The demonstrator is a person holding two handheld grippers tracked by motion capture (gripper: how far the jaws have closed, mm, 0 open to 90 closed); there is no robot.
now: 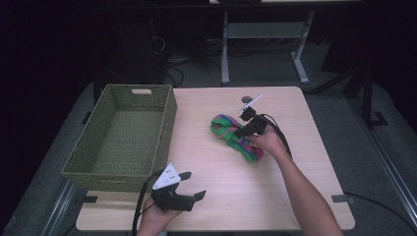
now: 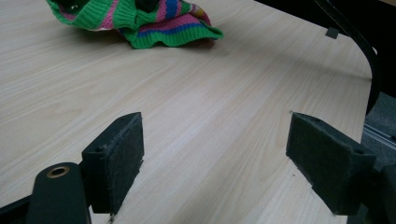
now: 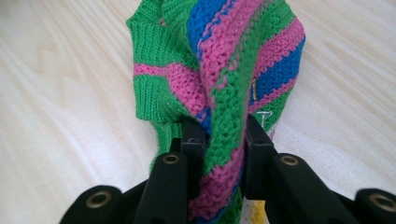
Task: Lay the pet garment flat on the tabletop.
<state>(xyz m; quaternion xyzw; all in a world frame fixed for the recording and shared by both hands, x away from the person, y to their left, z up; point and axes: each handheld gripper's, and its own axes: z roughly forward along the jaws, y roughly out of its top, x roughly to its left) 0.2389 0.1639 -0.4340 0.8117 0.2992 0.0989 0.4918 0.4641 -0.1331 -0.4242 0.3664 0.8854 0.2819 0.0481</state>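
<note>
While one knit lies mid-bench, the right gripper has its jaws clamped on it; the left gripper, jaws apart, sits near one basket at left.

high view: above near edge, looking forward-down on whole worktop | left gripper view: low, far from knit at upper left | right gripper view: close on same knit

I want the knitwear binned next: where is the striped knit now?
High view: the striped knit lies right of the basket at mid-table, pinched in the right gripper.
</note>
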